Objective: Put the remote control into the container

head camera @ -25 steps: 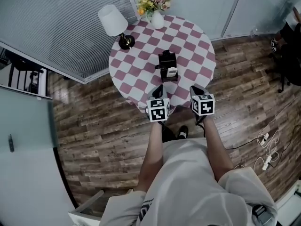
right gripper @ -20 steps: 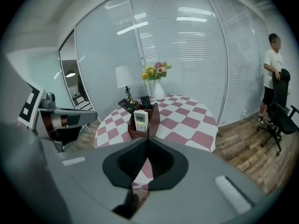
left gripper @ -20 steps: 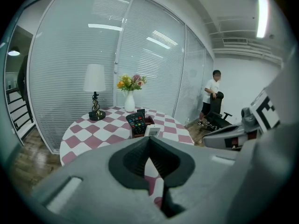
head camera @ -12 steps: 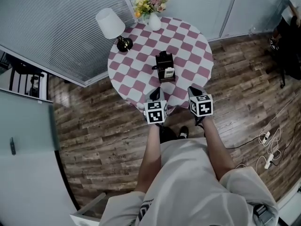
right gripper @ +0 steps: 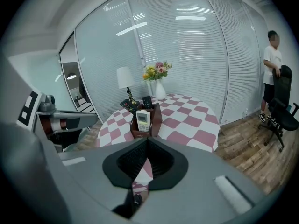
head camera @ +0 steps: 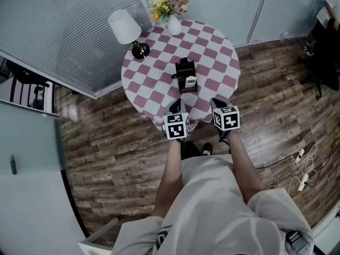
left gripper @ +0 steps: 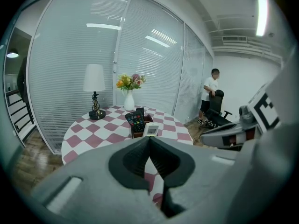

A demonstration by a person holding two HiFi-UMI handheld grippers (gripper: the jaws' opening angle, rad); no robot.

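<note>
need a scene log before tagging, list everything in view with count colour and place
table: 1, pink-white checked, by the blinds
lamp: 1, white shade, table's back left
vase of flowers: 1, white, table's far edge
container: 1, dark brown, mid table
remote controls: 3, one white, two black, in the container
office chair: 1, black, room's right
bystander: 1, white top, at the chair
left claw: 1, grey, shut, empty, at table's near edge
right claw: 1, grey, shut, empty, beside it

Round checkered table (head camera: 154, 89) on wood floor (head camera: 106, 142) beside blind-covered glass walls (head camera: 64, 31)
</note>
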